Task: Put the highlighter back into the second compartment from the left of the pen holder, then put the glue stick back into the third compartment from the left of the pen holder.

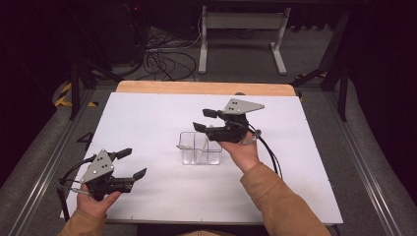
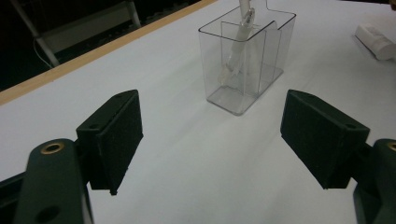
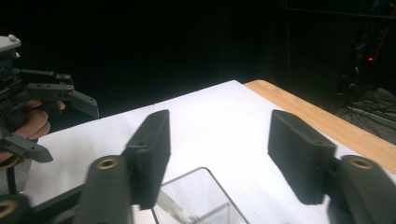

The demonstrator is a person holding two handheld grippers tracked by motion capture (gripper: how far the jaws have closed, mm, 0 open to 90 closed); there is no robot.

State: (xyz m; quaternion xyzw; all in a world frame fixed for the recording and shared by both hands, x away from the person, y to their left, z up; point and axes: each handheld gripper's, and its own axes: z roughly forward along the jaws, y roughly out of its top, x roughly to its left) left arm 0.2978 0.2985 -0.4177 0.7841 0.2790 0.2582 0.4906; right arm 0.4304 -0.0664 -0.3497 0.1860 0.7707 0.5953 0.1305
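a: holding my left gripper (image 1: 132, 163) low near the table's (image 1: 147, 113) left front corner, jaws spread wide, nothing between them.

b: and the right one?

a: my right gripper (image 1: 205, 120) is up over the middle, just above and behind the box (image 1: 199, 147), jaws also wide apart and empty. my right hand (image 1: 242, 151) is beside the box's right end.

b: where's the box exactly?

a: about the middle of the white sheet (image 1: 137, 128), upright. it's clear plastic with a divider inside.

b: anything in it?

a: in the left gripper view i see the box (image 2: 243, 60) ahead between my pads (image 2: 119, 135), well apart from them, with a pale slim thing (image 2: 240, 42) standing tilted in one compartment, its top sticking out past the rim. i can't tell what it is.

b: anything else on the sheet?

a: a small white object (image 2: 376, 41) lies off to the right of the box in that view, blurred.

b: and the right gripper view?

a: the box's rim (image 3: 196, 196) sits just below my jaws, and my left gripper (image 3: 60, 121) shows farther off at the left, open.
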